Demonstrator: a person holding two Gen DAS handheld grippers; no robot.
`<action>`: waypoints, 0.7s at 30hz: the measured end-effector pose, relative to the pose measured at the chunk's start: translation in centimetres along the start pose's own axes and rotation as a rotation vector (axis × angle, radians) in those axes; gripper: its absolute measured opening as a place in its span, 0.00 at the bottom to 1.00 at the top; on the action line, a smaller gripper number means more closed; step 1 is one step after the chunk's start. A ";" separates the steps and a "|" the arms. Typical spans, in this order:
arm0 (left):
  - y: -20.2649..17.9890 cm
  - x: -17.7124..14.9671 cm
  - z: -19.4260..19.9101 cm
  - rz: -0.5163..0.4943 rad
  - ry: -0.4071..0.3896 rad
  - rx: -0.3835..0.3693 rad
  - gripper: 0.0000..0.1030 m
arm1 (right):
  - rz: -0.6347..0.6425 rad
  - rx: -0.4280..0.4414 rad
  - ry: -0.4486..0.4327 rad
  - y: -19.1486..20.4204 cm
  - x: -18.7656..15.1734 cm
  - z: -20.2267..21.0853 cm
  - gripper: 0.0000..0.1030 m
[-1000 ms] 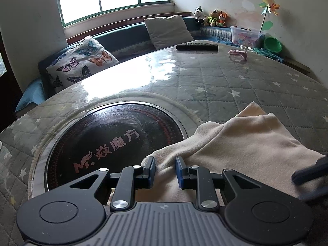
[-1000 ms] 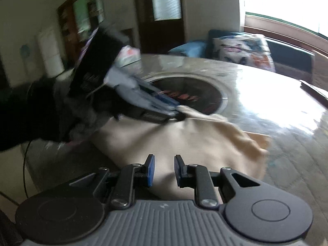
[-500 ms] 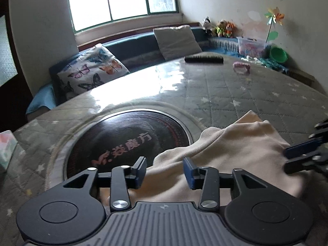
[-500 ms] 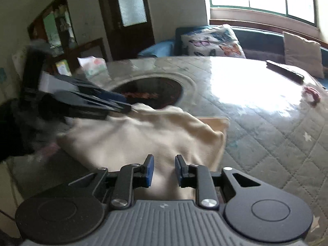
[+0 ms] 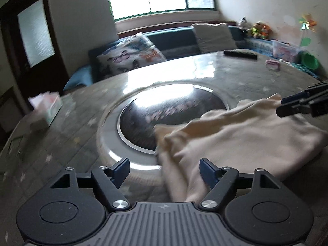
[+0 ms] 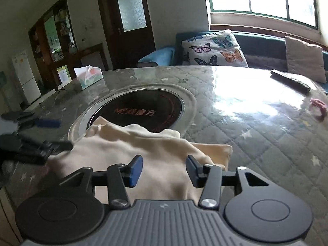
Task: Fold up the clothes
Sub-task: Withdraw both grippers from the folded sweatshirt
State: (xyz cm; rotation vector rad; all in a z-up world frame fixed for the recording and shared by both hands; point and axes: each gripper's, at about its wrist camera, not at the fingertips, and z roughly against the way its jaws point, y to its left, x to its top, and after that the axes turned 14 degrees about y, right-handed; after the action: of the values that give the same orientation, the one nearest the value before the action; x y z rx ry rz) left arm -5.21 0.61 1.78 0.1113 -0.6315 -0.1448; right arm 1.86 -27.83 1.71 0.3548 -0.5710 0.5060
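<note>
A cream garment (image 5: 242,137) lies folded on the round quilted table (image 5: 235,78), its far edge over the black cooktop (image 5: 172,110). My left gripper (image 5: 165,169) is opening wide just above the cloth's near left end; the pads press on nothing. The right wrist view has the same garment (image 6: 143,149) under my right gripper (image 6: 163,169), whose jaws are opening with cloth below them and not pinched. Each gripper shows in the other's view: the right one (image 5: 301,102) at the far right, the left one (image 6: 39,135) blurred at the left.
A tissue box (image 6: 88,76) stands near the table's left edge. A black remote (image 6: 290,81) and a small pink item (image 6: 318,107) lie at the far right. Cushions on a blue bench (image 6: 213,49) sit behind the table under the window.
Both grippers have let go of the garment and spread their jaws. The left one has drawn back to the left; the right one has also pulled back a little. The cloth lies flatter.
</note>
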 end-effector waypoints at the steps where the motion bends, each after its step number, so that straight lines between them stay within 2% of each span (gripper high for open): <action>1: 0.3 -0.3 -0.1 0.008 0.006 0.004 0.78 | -0.003 0.004 0.005 -0.1 0.3 -0.4 0.46; 6: 1.2 -1.3 -1.1 0.030 0.048 0.050 0.78 | -0.017 0.000 0.053 -0.5 0.7 -2.7 0.46; 10: 1.8 -1.4 -0.6 0.053 0.038 0.043 0.79 | -0.015 -0.009 0.052 -0.4 0.9 -2.9 0.46; 15: 1.8 -0.8 0.2 0.079 0.007 0.013 0.85 | 0.019 -0.005 0.024 0.6 1.9 -2.2 0.48; 21: 1.0 -0.3 -1.1 0.064 0.018 0.002 0.87 | 0.016 -0.016 0.047 0.9 3.1 -4.0 0.48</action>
State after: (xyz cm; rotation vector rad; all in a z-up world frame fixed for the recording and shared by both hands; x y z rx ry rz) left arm -4.74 1.67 0.89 0.0941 -0.6170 -0.0808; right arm 5.33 -24.21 0.50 0.3229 -0.5328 0.5236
